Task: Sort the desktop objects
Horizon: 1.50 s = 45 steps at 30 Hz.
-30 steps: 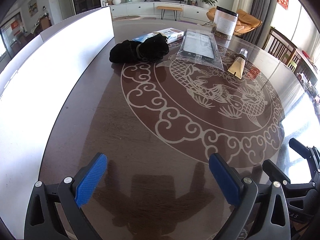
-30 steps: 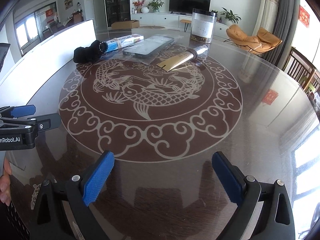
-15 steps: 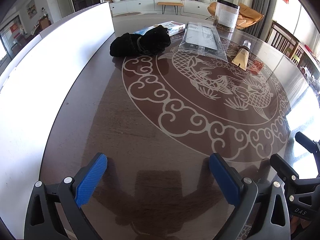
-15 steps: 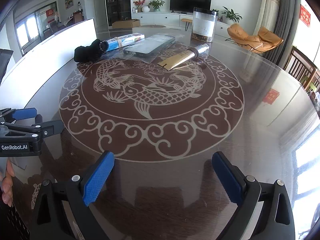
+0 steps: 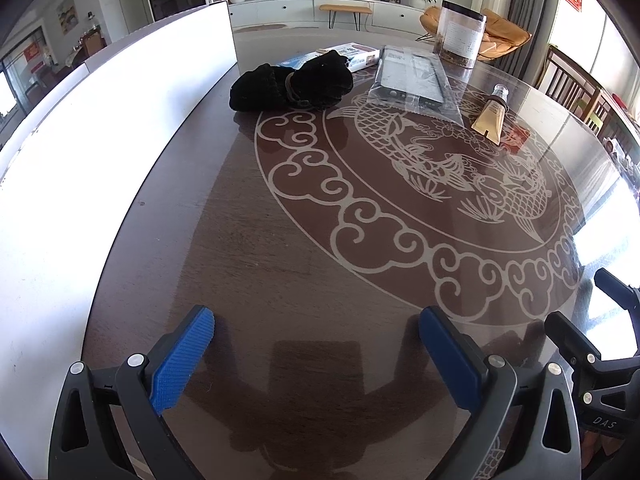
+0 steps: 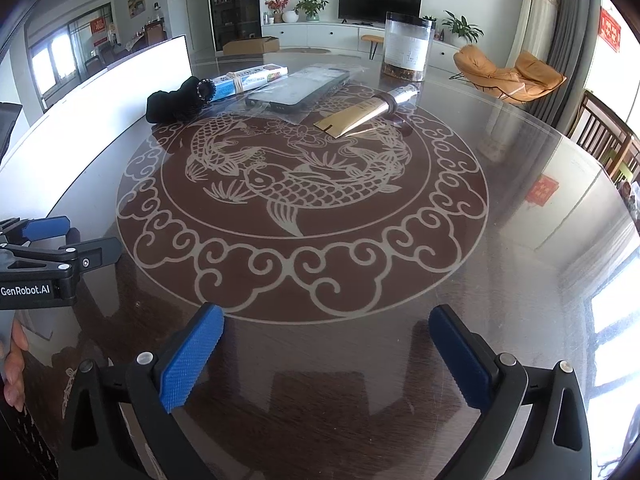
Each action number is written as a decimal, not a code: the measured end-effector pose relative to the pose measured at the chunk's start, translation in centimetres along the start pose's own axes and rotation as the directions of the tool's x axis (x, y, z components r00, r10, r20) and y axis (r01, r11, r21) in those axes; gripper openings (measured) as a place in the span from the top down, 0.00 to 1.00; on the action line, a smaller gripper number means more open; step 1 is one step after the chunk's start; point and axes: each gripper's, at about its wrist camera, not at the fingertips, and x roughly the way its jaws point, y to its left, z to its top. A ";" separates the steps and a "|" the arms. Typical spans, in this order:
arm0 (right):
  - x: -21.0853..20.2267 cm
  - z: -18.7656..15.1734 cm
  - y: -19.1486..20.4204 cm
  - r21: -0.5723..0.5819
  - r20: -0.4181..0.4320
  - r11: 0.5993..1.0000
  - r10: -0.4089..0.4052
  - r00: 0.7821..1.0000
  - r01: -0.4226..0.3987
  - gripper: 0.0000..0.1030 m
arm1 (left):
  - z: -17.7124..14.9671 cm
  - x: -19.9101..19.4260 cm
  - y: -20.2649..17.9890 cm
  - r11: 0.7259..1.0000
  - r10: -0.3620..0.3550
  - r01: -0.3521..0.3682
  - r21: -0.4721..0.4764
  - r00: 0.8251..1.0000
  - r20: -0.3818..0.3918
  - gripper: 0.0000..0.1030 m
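On the far side of the round glass table lie a black cloth bundle, a blue-and-white box, a phone case in a clear bag, a gold tube and a clear jar. My left gripper is open and empty over the near table. My right gripper is open and empty over the near edge. Each gripper shows at the other view's side, the left one and the right one.
A long white panel stands along the table's left side. The table carries a white fish-and-cloud pattern. Wooden chairs stand at the right. An orange armchair and a TV cabinet are behind.
My left gripper has moved forward and a little left toward the black bundle, which looks larger now. My right gripper has barely moved. Both stay open.
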 end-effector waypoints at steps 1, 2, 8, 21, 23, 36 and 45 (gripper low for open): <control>0.0 0.0 -0.1 0.007 0.000 1.000 -0.004 1.000 0.004 0.00 | 0.0 0.0 0.2 1.000 0.005 -0.005 -0.009 1.000 0.002 0.00; 0.1 0.1 -0.1 0.013 -0.002 1.000 -0.006 1.000 0.006 0.00 | 0.0 0.0 0.5 1.000 0.009 -0.009 -0.017 1.000 0.005 0.00; 1.7 2.8 -1.5 0.058 -0.007 0.998 0.024 1.000 -0.023 0.00 | -0.4 -0.1 1.1 1.000 0.010 -0.010 -0.020 1.000 0.022 0.00; 10.5 16.3 -8.1 0.401 -0.072 0.913 -0.044 0.996 0.069 0.00 | -0.7 -0.2 0.9 1.000 0.012 -0.011 -0.020 0.998 0.055 0.00; 11.1 16.9 -7.4 0.398 -0.062 0.915 -0.049 0.997 0.070 0.01 | -0.7 -0.1 0.9 1.000 0.013 -0.012 -0.022 0.998 0.059 0.00; 10.0 16.3 -4.0 0.110 -0.014 0.991 -0.074 0.997 0.075 0.62 | -0.4 0.1 0.9 0.999 0.023 -0.019 -0.039 0.996 0.082 0.00; 3.6 6.8 1.3 -0.167 -0.001 0.986 0.028 1.000 -0.028 0.63 | -0.5 0.1 1.1 0.999 0.017 -0.015 -0.033 0.997 0.069 0.00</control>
